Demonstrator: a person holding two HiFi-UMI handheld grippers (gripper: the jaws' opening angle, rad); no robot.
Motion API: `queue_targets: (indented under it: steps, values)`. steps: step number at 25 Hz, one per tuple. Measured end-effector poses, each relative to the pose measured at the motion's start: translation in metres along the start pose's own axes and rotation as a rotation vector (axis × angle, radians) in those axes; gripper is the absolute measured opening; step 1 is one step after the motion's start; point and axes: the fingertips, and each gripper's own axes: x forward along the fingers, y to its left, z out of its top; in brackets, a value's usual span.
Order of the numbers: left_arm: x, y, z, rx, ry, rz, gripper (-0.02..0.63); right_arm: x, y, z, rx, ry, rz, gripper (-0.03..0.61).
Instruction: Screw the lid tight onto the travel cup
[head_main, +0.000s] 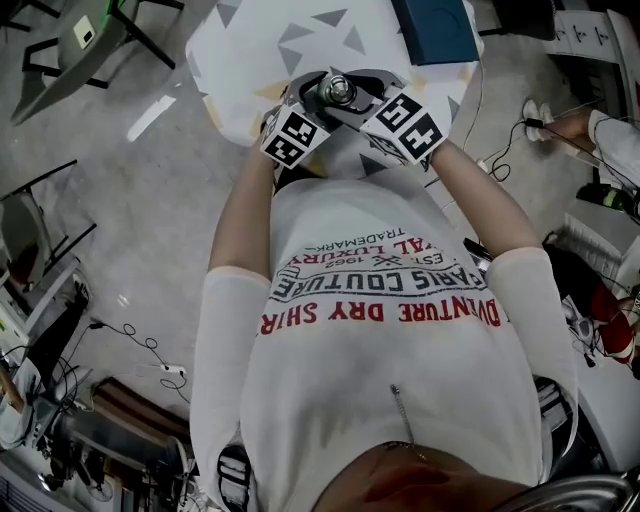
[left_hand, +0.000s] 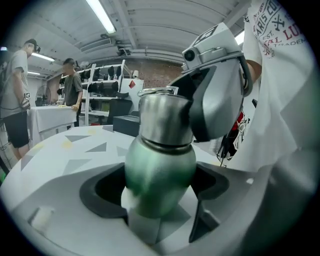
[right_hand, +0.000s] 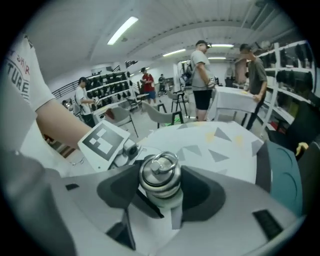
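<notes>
The travel cup stands held over the near edge of the white table. Its green body sits between the jaws of my left gripper, which is shut on it. The steel lid with a ring on top sits on the cup's neck. My right gripper is shut on the lid from the opposite side, and its grey jaw shell wraps the lid in the left gripper view. From the head view only the lid top shows, between the left gripper and the right gripper.
A dark blue box lies at the table's far right, also seen as the box beside my right gripper. A chair stands far left on the floor. Cables trail at the right. People stand in the room beyond.
</notes>
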Motion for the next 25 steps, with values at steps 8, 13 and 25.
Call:
queue_targets:
  steps: [8, 13, 25]
  values:
    - [-0.001, 0.002, -0.002, -0.008, 0.001, 0.003, 0.396, -0.001, -0.001, -0.003, 0.040, -0.050, -0.057, 0.259]
    - [0.001, -0.001, -0.004, -0.018, 0.011, -0.007, 0.396, -0.009, 0.004, -0.007, -0.154, 0.084, 0.024, 0.285]
    - [0.000, -0.002, 0.001, -0.017, 0.011, -0.021, 0.399, -0.014, 0.024, -0.003, -0.831, 0.425, 0.407, 0.287]
